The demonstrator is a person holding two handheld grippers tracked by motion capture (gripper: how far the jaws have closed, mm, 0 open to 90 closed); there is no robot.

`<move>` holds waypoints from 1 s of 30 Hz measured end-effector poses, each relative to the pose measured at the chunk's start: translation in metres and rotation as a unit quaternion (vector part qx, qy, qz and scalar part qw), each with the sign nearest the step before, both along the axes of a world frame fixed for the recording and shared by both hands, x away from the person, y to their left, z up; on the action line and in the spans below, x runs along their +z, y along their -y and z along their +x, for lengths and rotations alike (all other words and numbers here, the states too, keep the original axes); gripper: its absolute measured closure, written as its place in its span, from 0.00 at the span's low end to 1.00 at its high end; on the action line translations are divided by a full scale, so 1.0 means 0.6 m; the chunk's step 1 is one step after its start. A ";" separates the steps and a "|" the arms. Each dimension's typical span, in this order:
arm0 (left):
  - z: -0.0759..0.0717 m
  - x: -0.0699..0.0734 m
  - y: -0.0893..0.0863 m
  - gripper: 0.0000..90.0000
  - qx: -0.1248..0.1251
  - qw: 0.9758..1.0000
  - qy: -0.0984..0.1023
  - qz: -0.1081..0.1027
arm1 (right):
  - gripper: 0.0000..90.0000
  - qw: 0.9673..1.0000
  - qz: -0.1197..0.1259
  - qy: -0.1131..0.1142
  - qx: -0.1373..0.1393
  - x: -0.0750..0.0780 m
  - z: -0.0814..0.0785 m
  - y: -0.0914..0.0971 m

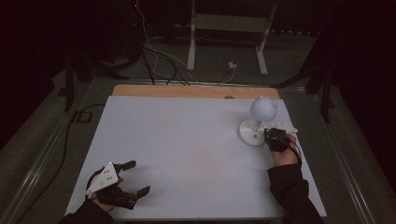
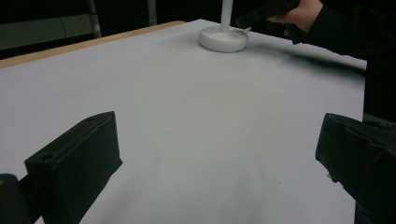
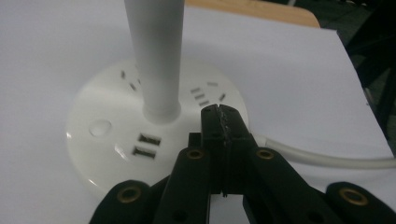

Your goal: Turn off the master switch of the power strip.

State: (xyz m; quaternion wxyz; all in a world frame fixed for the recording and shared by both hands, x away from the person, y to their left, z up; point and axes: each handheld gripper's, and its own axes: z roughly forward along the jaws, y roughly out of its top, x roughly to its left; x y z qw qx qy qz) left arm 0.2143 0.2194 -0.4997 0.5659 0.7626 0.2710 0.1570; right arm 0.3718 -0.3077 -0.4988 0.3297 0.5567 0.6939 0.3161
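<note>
A white desk lamp with a round head stands on the table at the right; its round base carries sockets, two USB ports and a round button. My right gripper is shut, its jaws pressed together with nothing between them, tip over the base's near right edge beside the pole. In the high view the right gripper sits just right of the base. My left gripper lies open near the table's front left corner, its jaws wide apart over bare tabletop.
The lamp's white cable runs off the base to the right across the white table. A wooden strip borders the far edge. Beyond the table, cables and a white stand sit on the dark floor.
</note>
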 end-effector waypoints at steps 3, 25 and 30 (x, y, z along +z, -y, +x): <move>0.000 0.000 -0.001 0.00 0.001 1.000 0.000 0.001 | 0.99 1.000 0.013 0.012 0.002 0.018 -0.006 0.002; 0.000 0.001 -0.002 0.00 0.003 1.000 0.000 0.001 | 0.15 0.986 0.135 0.027 0.099 0.065 -0.047 0.007; 0.000 0.001 -0.002 0.00 0.003 1.000 0.000 0.001 | 0.14 0.983 0.143 0.016 0.114 0.071 -0.058 -0.002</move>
